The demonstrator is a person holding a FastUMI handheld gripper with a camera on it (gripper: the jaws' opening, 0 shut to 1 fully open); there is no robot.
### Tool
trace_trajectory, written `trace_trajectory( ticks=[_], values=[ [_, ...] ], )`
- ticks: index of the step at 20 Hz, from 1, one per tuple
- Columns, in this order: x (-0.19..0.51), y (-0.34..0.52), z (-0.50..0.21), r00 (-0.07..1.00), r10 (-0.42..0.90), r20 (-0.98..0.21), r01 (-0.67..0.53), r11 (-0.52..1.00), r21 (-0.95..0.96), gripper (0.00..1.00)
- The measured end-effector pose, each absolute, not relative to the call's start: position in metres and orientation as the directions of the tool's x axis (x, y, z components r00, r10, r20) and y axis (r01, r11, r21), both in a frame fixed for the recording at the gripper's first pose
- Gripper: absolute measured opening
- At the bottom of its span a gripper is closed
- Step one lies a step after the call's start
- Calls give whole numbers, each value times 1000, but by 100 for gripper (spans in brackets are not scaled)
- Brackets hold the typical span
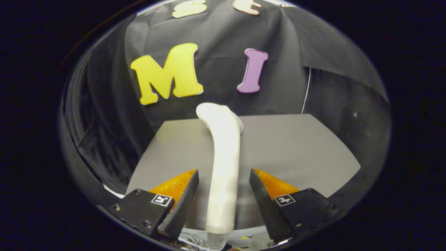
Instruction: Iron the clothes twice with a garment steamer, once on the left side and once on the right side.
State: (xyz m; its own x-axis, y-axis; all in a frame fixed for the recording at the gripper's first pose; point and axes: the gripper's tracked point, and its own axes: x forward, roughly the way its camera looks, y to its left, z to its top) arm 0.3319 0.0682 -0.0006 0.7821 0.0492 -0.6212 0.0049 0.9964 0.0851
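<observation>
The white steamer (223, 164) is seen upright between the spread fingers of the tool (224, 179), untouched; its base is cut off below the grey worktop (296, 146).

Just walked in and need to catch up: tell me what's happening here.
A person is working with hand-held tongs, and a white garment steamer stands upright between the two fingers. The fingers are spread to either side of its handle with a gap on each side, so nothing is gripped yet. Beyond the steamer lies a grey table backed by black cloth. It looks like the moment just before closing on the steamer to pick it up.
</observation>
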Motion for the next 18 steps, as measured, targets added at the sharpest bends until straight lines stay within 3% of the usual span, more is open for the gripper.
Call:
trace_trajectory(
  ticks=[2, 7, 9, 18],
  values=[
    [337, 67, 3, 781, 29, -624, 25, 997, 79, 85],
    [345, 75, 0, 809, 3, -588, 65, 993, 94, 48],
    [345, 73, 2, 820, 2, -573, 75, 991, 112, 41],
    [287, 80, 14, 879, 6, -477, 96, 978, 188, 34]
  ],
)
